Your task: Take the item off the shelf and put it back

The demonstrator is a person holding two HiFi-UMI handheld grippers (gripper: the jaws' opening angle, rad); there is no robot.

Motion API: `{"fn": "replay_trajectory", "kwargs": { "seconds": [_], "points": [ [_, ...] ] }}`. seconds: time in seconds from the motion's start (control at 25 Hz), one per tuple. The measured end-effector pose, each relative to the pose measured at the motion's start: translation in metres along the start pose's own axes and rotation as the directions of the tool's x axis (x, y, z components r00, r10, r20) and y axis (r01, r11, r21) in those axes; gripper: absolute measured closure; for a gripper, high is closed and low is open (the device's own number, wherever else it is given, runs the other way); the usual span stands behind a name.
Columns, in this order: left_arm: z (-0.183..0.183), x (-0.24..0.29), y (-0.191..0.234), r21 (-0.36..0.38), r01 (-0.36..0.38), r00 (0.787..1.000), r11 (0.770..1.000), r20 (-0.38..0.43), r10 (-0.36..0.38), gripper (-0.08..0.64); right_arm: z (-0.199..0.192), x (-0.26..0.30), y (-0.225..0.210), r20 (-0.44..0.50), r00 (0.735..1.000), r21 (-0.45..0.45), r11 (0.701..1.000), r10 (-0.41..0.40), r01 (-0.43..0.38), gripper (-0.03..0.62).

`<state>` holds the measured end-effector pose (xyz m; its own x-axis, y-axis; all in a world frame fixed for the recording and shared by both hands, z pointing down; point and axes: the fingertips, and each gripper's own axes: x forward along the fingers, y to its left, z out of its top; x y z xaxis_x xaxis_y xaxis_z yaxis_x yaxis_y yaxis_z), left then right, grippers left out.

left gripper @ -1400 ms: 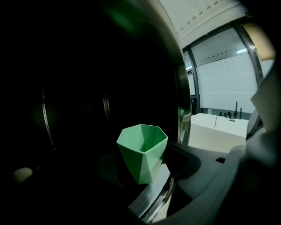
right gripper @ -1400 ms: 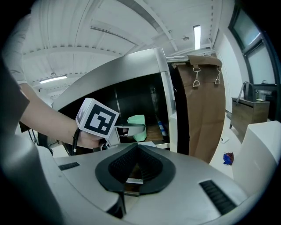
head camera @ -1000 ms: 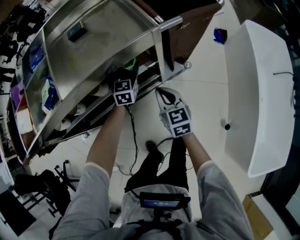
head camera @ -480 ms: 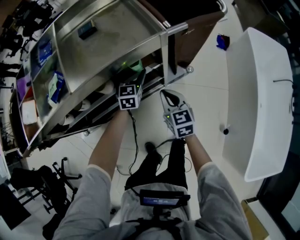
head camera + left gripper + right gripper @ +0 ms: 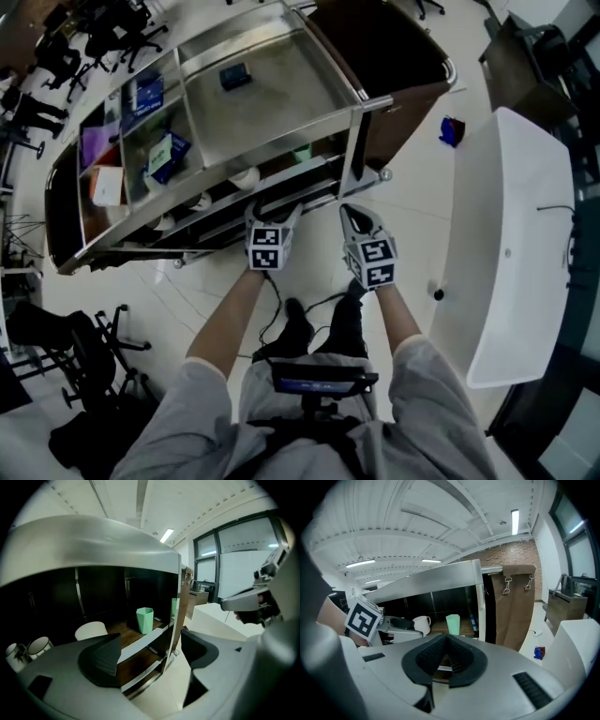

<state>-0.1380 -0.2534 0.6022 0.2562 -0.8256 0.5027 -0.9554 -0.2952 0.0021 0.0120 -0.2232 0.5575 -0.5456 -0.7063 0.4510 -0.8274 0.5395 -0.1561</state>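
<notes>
Clearance mattered: my left gripper (image 5: 150, 654), jaws just opened and empty, had to back straight off the green cup (image 5: 145, 620); right gripper (image 5: 446, 641) sat clenched, empty.

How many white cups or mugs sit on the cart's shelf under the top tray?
3: a white cup nearest the green cup, a mug left of it, a second mug at the left edge. The top tray may hide more.

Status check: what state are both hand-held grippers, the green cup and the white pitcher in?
Left hand-held gripper: jaws open, just been opening, nothing between them.
Right hand-held gripper: jaws together, empty.
Green cup: upright on the shelf, not held.
White pitcher: upright on the shelf.
</notes>
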Motion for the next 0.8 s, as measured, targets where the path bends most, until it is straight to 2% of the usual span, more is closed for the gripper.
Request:
{"fn": "replay_trajectory", "kwargs": {
  "seconds": [0.2,0.36,0.48,0.8],
  "points": [
    [-0.005,-0.064,0.007,-0.066,-0.021,1.000,0.998,0.005,0.021,0.162,0.010,-0.018,0.020,-0.005,1.000,-0.026,0.999,0.029,-0.030,0.584],
    [0.000,-0.107,0.013,-0.072,-0.042,0.998,0.996,0.032,0.045,0.214,0.017,-0.029,0.037,0.004,0.998,-0.051,0.997,0.057,-0.057,0.584],
    [0.007,-0.135,0.022,-0.073,-0.071,0.995,0.995,0.059,0.075,0.219,0.021,-0.033,0.048,0.007,0.997,-0.053,0.996,0.077,-0.076,0.584],
    [-0.009,-0.197,0.067,-0.144,-0.184,0.979,0.972,0.064,0.195,0.356,0.012,-0.046,0.068,-0.004,0.995,-0.028,0.995,0.101,-0.101,0.584]
  ]
}}
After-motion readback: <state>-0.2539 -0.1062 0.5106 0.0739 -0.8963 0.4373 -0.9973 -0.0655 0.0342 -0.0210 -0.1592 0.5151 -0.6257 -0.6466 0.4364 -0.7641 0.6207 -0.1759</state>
